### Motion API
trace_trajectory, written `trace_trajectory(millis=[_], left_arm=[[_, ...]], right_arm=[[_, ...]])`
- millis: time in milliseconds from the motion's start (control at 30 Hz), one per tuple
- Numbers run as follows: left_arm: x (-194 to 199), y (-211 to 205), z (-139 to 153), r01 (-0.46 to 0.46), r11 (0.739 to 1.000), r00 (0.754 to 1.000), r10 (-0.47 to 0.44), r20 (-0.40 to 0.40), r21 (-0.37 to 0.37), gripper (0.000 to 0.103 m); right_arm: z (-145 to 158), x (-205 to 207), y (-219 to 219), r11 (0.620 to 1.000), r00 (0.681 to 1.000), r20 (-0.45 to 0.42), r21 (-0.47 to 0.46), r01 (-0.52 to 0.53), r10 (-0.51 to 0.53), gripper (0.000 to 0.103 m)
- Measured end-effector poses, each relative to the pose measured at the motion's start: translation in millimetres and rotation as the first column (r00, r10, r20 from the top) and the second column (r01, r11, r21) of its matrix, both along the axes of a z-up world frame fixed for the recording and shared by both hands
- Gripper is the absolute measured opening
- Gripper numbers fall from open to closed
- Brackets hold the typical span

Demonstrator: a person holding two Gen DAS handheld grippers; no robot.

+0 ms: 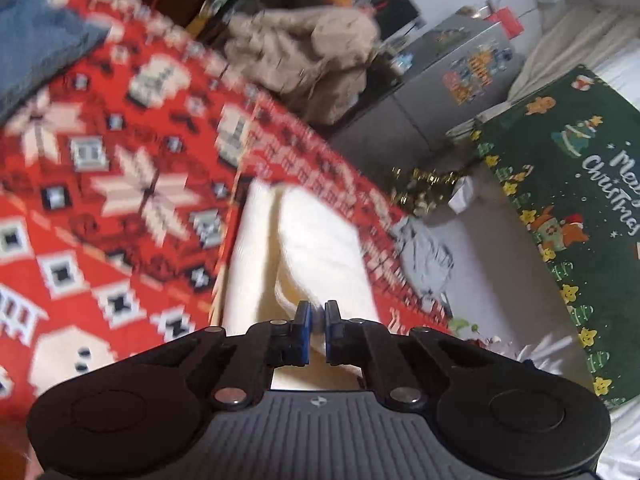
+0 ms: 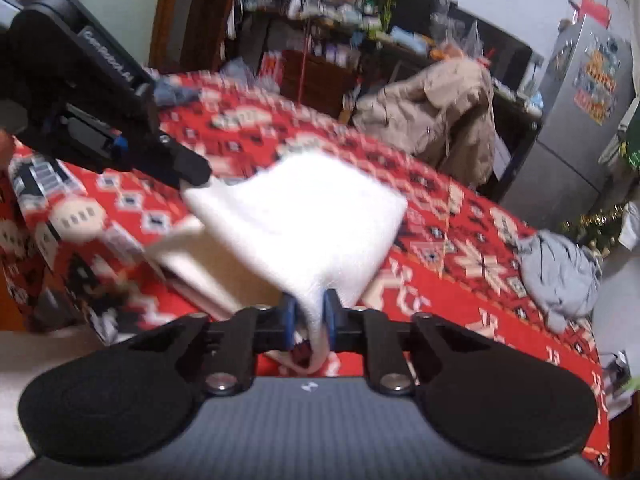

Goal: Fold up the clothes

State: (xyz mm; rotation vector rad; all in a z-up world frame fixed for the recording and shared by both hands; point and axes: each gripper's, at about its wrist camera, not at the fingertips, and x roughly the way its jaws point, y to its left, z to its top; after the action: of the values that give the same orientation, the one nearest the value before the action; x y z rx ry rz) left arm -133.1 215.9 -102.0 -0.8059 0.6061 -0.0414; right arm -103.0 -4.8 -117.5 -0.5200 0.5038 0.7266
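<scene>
A white knitted garment (image 1: 316, 240) hangs lifted above a red patterned bedspread (image 1: 100, 200), partly folded over itself. In the left wrist view my left gripper (image 1: 318, 316) is shut on one edge of the garment, cloth pinched between its blue pads. In the right wrist view my right gripper (image 2: 310, 308) is shut on another edge of the white garment (image 2: 304, 216), which bunches between its pads. My left gripper (image 2: 196, 178) shows there too, at the upper left, clamped on the garment's far corner. The cloth sags between the two grips.
Blue jeans (image 1: 36, 52) lie on the bedspread's far left. A grey garment (image 2: 560, 272) is crumpled at the bed's right edge. A beige coat (image 2: 432, 120) drapes a chair beyond the bed. A fridge (image 2: 580, 120) and a green Christmas mat (image 1: 560, 200) lie to the right.
</scene>
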Motion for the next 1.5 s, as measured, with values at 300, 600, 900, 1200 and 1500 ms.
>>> trace_trajectory(millis=[300, 600, 900, 1200, 1500], left_arm=[[-1, 0, -45, 0.01, 0.996, 0.988, 0.004, -0.154, 0.09, 0.007], [0, 0, -44, 0.029, 0.995, 0.988, -0.014, -0.157, 0.093, 0.007], [-3, -7, -45, 0.048, 0.991, 0.986, -0.027, -0.164, 0.125, 0.007], [-6, 10, -44, 0.037, 0.999, 0.988, -0.033, -0.152, 0.024, 0.015], [57, 41, -22, 0.052, 0.999, 0.995, -0.051, -0.084, 0.014, 0.027]], right_arm=[[-11, 0, 14, 0.995, 0.996, -0.046, -0.069, -0.075, 0.072, 0.02], [11, 15, -29, 0.986, 0.971, -0.226, 0.162, -0.044, 0.08, 0.02], [5, 50, -13, 0.974, 0.948, -0.318, 0.221, 0.054, 0.02, 0.011], [6, 64, -43, 0.948, 0.919, -0.393, 0.292, 0.124, 0.001, 0.008], [19, 111, -41, 0.92, 0.904, -0.427, 0.346, 0.185, -0.021, 0.014]])
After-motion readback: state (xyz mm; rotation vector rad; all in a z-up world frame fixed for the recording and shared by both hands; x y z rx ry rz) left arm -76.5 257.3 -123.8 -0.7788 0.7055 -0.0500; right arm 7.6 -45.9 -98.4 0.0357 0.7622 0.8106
